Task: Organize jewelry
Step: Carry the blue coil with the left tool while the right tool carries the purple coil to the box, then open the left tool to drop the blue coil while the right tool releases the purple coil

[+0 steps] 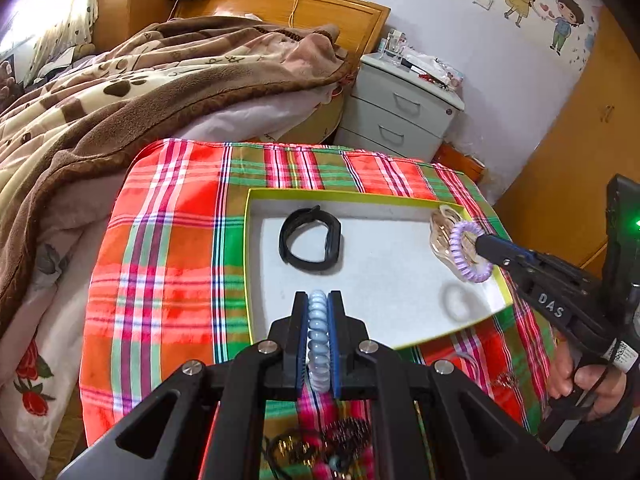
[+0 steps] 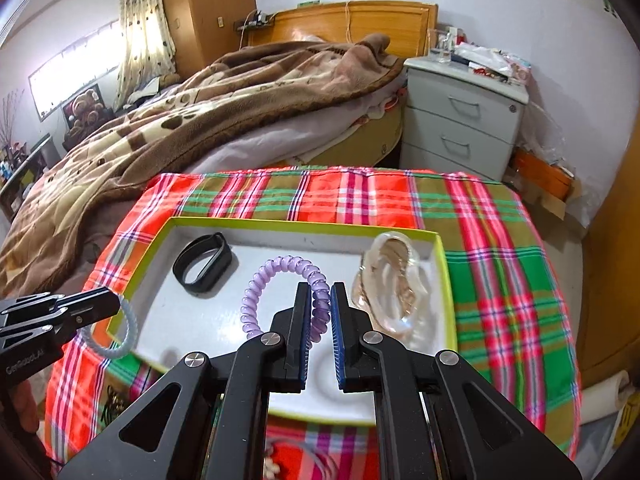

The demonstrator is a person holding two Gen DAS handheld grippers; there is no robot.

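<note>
A blue coil (image 1: 319,344) is pinched between the closed jaws of the left gripper (image 1: 319,312); a purple coil (image 2: 280,292) is clamped at one side of its loop by the right gripper (image 2: 321,300), the rest of the loop hanging free to the left of the fingers. Both coils are held above the tray (image 2: 304,225), the blue one over its near left corner, the purple one over its middle. Inside the tray a black band (image 2: 204,268) lies toward the far left corner and a clear shell-shaped dish (image 2: 394,280) lies against the right wall; more jewelry (image 1: 320,444) is left on the plaid cloth (image 1: 168,240) in front of the tray.

The step in hand appears to be setting both coils down in the tray; bare floor between the band and the dish is best aimed for, so that neither is knocked or covered; each coil should be lowered until it nearly rests before the jaws are opened, since springy plastic is likely to bounce or roll if dropped; the two should be kept apart so they are not tangled.
</note>
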